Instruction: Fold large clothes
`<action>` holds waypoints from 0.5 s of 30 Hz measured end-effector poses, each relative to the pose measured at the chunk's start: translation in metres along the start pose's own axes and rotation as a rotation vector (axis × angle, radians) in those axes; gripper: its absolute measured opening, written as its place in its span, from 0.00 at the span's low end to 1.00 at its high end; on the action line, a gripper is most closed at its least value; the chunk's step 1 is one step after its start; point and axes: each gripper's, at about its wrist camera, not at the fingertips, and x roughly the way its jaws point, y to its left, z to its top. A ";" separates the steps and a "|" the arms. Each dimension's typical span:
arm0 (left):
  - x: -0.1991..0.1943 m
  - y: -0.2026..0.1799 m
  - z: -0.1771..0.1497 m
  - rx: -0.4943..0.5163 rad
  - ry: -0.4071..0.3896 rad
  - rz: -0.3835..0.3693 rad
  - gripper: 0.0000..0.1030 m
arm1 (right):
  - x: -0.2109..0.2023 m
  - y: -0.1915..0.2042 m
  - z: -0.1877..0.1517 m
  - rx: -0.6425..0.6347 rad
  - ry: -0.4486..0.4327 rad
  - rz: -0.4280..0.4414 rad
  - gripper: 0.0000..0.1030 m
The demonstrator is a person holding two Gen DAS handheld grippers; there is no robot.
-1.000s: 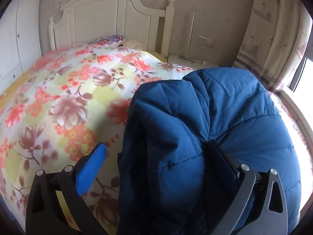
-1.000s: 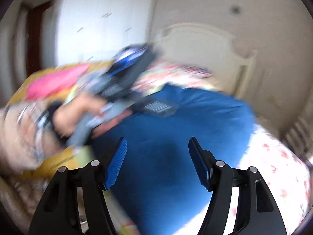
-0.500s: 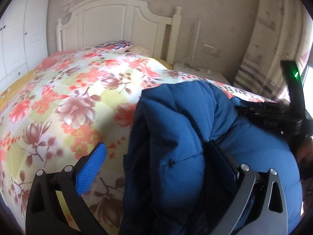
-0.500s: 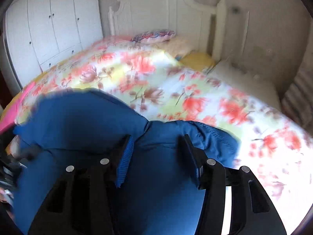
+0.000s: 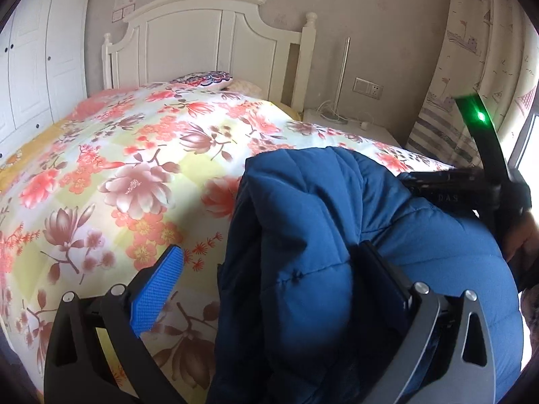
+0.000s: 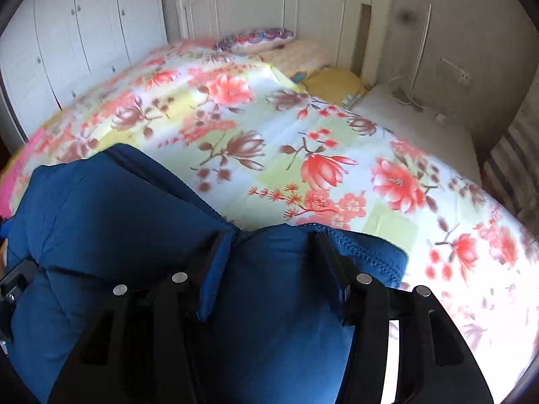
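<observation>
We had a padded blue jacket (image 5: 337, 252) bunched at the near edge of a bed, lying on a floral quilt (image 5: 134, 168) with a white headboard (image 5: 202, 40) behind it.

The main change over the last second was on our right side. The right gripper (image 6: 273, 262) had been up in the air, its jaws wide and empty, with the jacket well below it. It then swung across and down onto the jacket's right end, and its jaws narrowed around a thick fold near a stitched hem (image 6: 367, 252). In the right wrist view both fingers were sunk into the padding, so we judged it was now gripping the jacket.

Our left gripper (image 5: 269, 286) hardly moved. Its jaws stood wide apart: the right finger was buried against the jacket's folds, while the blue left pad (image 5: 156, 293) hung clear above the quilt, so it was not pinching anything.

In the left wrist view, the right gripper's black body (image 5: 471, 195) now sat at the jacket's far side. We judged that, with one end secured, the next fold could begin once the left side took hold.
</observation>
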 end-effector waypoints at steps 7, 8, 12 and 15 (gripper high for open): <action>-0.001 0.002 -0.002 -0.004 -0.004 -0.006 0.98 | -0.066 0.037 0.034 -0.045 -0.143 0.079 0.49; -0.001 0.002 -0.002 -0.004 -0.003 -0.007 0.98 | -0.065 0.048 0.036 -0.082 -0.140 0.104 0.49; 0.000 0.003 -0.003 -0.003 0.010 0.023 0.98 | 0.001 0.075 0.021 -0.223 0.083 0.089 0.49; 0.001 0.008 -0.004 -0.026 0.020 -0.007 0.98 | 0.000 0.069 0.030 -0.198 0.123 0.105 0.49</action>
